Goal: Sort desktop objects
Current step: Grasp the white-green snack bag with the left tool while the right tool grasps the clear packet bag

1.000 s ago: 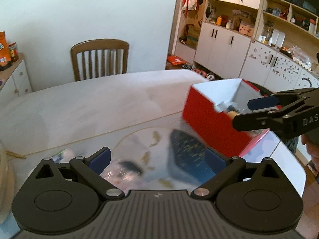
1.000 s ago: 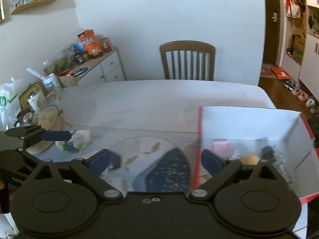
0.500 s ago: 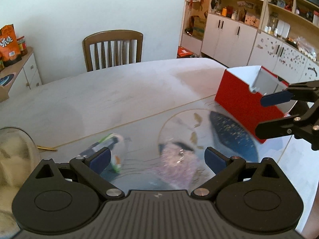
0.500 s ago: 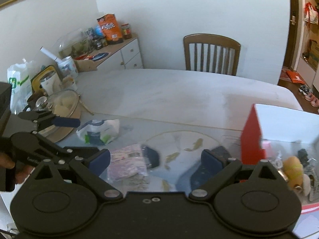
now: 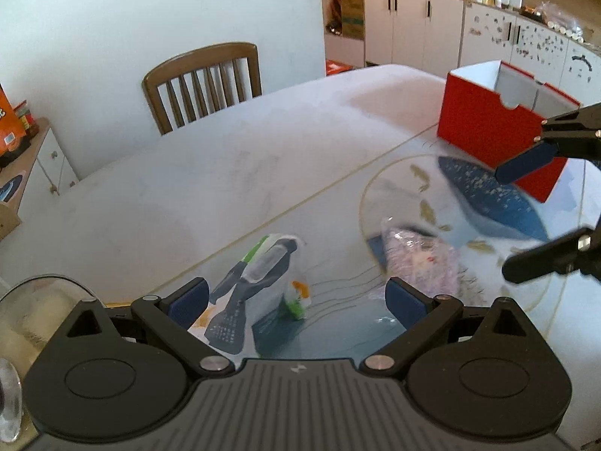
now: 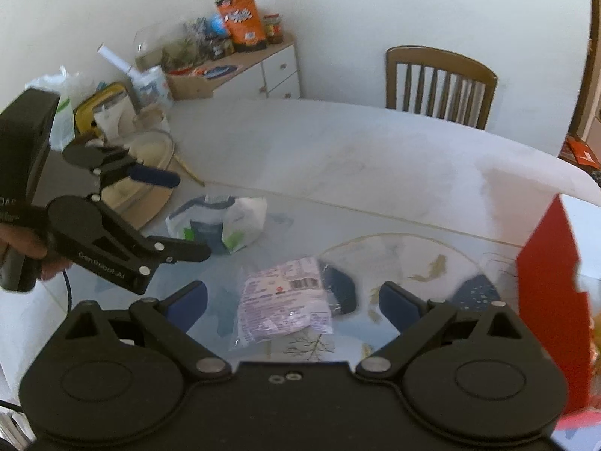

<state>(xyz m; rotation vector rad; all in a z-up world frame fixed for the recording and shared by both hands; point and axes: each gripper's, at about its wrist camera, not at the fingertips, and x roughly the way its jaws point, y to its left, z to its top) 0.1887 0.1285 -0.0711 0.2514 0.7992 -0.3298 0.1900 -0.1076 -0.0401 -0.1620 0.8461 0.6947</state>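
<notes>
A white, green and dark wet-wipe pack (image 5: pixel 263 282) lies on the glass tabletop straight ahead of my open left gripper (image 5: pixel 296 298), just beyond its fingertips; it also shows as the wet-wipe pack (image 6: pixel 221 223). A pale purple packet (image 6: pixel 283 302) lies between the spread fingers of my open right gripper (image 6: pixel 293 298), with a dark small object (image 6: pixel 340 289) beside it. The purple packet (image 5: pixel 420 259) sits right of the left gripper. The red box (image 5: pixel 496 131) stands open at the far right, seen as a red box (image 6: pixel 548 293) edge. Nothing is held.
A wooden chair (image 5: pixel 204 82) stands behind the table. A glass-lidded dish (image 6: pixel 150 158) and bags crowd the table's left end, near a white sideboard (image 6: pixel 263 64) with snacks. The left gripper (image 6: pixel 157 218) hovers over the wipes; a hand (image 6: pixel 22 248) holds it.
Both grippers swung left, away from the red box, toward the wipe pack and the purple packet. The box slid to the right edge of both views. Both stayed open.
</notes>
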